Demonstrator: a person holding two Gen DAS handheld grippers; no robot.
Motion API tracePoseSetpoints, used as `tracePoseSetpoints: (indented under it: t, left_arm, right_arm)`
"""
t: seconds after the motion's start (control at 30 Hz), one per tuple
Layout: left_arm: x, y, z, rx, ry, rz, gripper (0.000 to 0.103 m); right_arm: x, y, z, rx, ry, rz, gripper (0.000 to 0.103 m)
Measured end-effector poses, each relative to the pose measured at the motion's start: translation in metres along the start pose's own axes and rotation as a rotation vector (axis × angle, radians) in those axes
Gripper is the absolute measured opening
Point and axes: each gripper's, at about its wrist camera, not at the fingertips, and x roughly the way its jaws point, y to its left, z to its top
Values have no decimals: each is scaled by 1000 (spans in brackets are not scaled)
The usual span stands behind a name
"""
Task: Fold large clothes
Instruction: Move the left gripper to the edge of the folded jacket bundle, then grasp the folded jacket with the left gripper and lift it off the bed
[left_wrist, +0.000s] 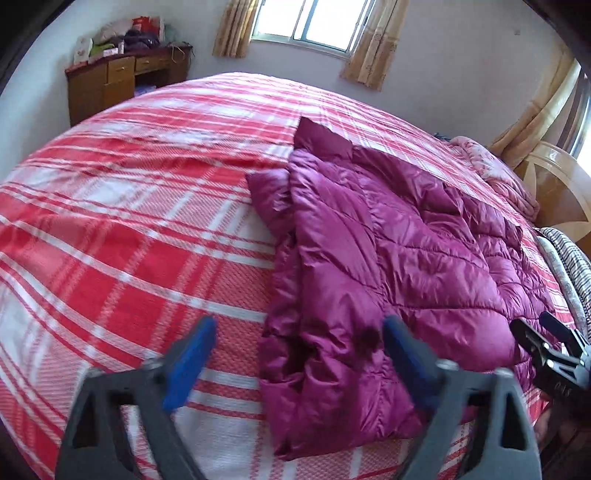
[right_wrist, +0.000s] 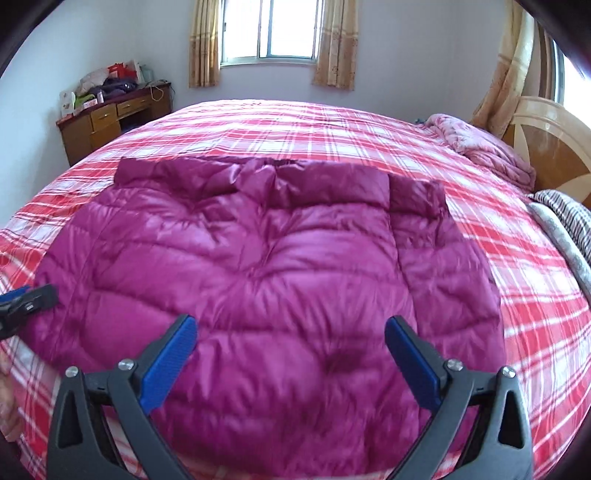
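- A magenta quilted down jacket (right_wrist: 266, 266) lies spread flat on a bed (left_wrist: 110, 229) covered in a red-and-white plaid sheet; in the right wrist view it fills the middle of the picture, its far folded edge toward 12 o'clock.
- In the left wrist view the jacket (left_wrist: 388, 258) sits from the centre out toward 3 o'clock, bare plaid sheet filling the 9 o'clock side.
- The left hand-held gripper (left_wrist: 299, 328) has its blue pads apart with nothing clamped; one finger is over the sheet, the other over the jacket's near edge, at 6 o'clock.
- The right hand-held gripper (right_wrist: 290, 328) also stands apart, empty, above the jacket's near part at 6 o'clock.
- Each gripper shows in the other's view: the right at 4 o'clock, the left at 9 o'clock.
- A wooden desk (right_wrist: 107, 118) piled with bags stands at 10 o'clock, a curtained window (right_wrist: 269, 33) at 12 o'clock.
- A pink blanket (right_wrist: 480, 144) lies bunched at 2 o'clock by the headboard (right_wrist: 554, 147).
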Motion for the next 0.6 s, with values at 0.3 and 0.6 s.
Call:
tracePoseSetpoints:
  t: [0.3, 0.6]
  left_arm:
    - [-16, -25, 0, 77, -60, -108, 13]
    - [-79, -89, 23, 254, -185, -195, 11]
  right_arm:
    - [33, 10, -15, -49, 32, -22, 103]
    - [32, 0, -12, -43, 52, 23, 103]
